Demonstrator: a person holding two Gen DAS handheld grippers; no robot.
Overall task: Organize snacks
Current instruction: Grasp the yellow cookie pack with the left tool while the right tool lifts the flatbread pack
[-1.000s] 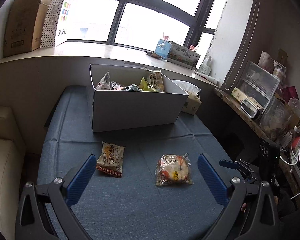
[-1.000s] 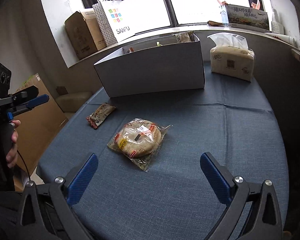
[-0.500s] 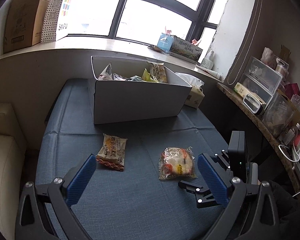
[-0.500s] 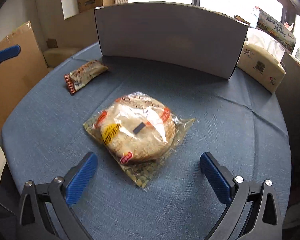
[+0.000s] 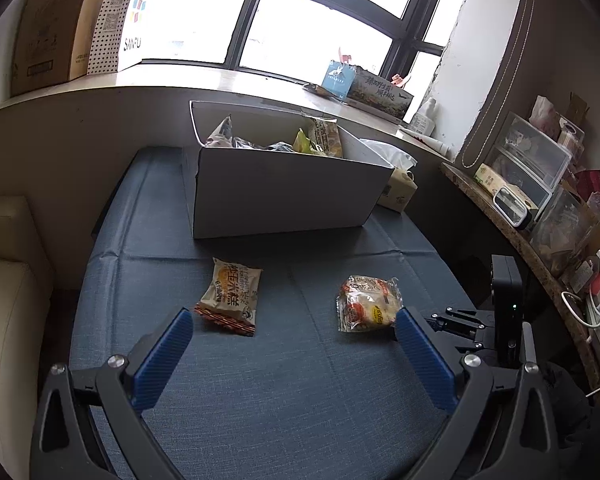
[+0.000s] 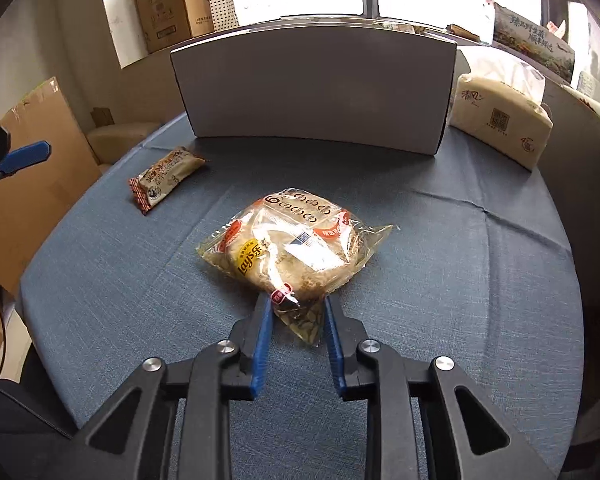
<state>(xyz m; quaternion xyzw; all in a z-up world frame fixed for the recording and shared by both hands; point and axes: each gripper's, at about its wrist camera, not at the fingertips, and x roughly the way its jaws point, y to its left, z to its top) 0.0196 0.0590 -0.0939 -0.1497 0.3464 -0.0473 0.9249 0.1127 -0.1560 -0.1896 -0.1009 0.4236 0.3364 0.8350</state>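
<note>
**Right tool pinching Lay's pack corner**

Right tool point(image 6: 295, 312) closed on near corner of Lay's pack point(image 6: 296, 242), which lies on counter point(image 6: 460, 280). Left tool point(image 5: 292, 344) wide open, holding nothing; wafer pack point(image 5: 232, 294) just beyond its left finger. White box point(image 6: 312, 88) far behind.

Blue-grey woven tablecloth point(image 6: 440, 280), plain white box point(image 6: 316, 92), clear orange-printed snack bag point(image 6: 296, 240), polka-dotted paper bag point(image 5: 116, 20).

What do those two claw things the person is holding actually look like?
Both look alike. The left gripper and right gripper each have two long flat fingers faced with ribbed blue pads, mounted on black angular link arms with triangular cut-outs and round silver bolts. No cables or printed markings are visible on them.
</note>
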